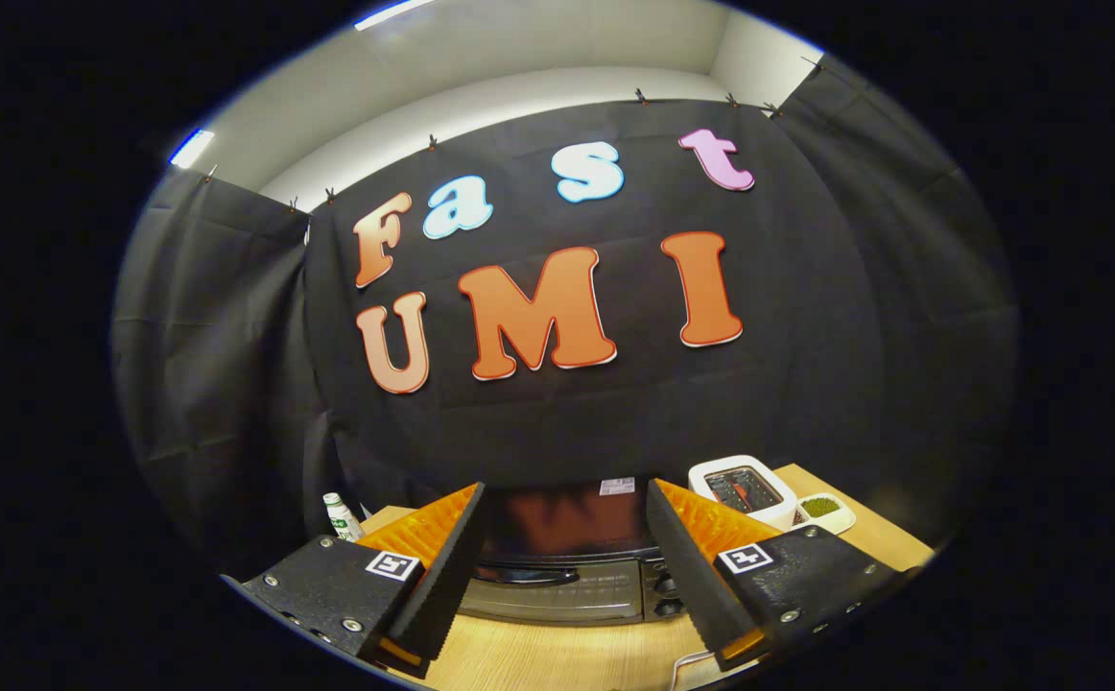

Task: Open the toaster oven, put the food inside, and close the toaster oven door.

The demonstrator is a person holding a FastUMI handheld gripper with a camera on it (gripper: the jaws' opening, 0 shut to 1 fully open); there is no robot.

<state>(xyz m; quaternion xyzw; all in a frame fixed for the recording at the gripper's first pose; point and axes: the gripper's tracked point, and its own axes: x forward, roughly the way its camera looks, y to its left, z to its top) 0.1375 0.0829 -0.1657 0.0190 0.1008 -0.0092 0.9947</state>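
Here the tool (565, 566) hangs above the wooden surface (557, 657) with its two fingers spread wide and nothing between the pads, so it is released and grasps nothing. Each finger (442, 576) carries a small square marker on its upper body.

Framed in the gap between the fingers, just ahead of them, stands the toaster oven (567, 566). It rests on the surface with its front toward the tool. Its door is closed, the dark handle (524, 576) running across the upper part of the door, and the glossy dark top of the oven mirrors the wall behind. Two round knobs (665, 593) sit one above the other on the oven's right side, close against the inner edge of the right finger. A small pale sticker (617, 487) lies on the top near the back.

Beyond the right finger, to the right of the oven and farther back on the surface, stands a white pop-up toaster (742, 489), its dark slot open to the top. Just beside it, on its far right, is a small white dish (824, 512) holding something green; what the contents are I cannot tell.

Beyond the left finger, at the back left corner of the surface, a small white bottle (342, 516) with a green label stands upright. A white cable (687, 664) lies on the surface near the base of the right finger.
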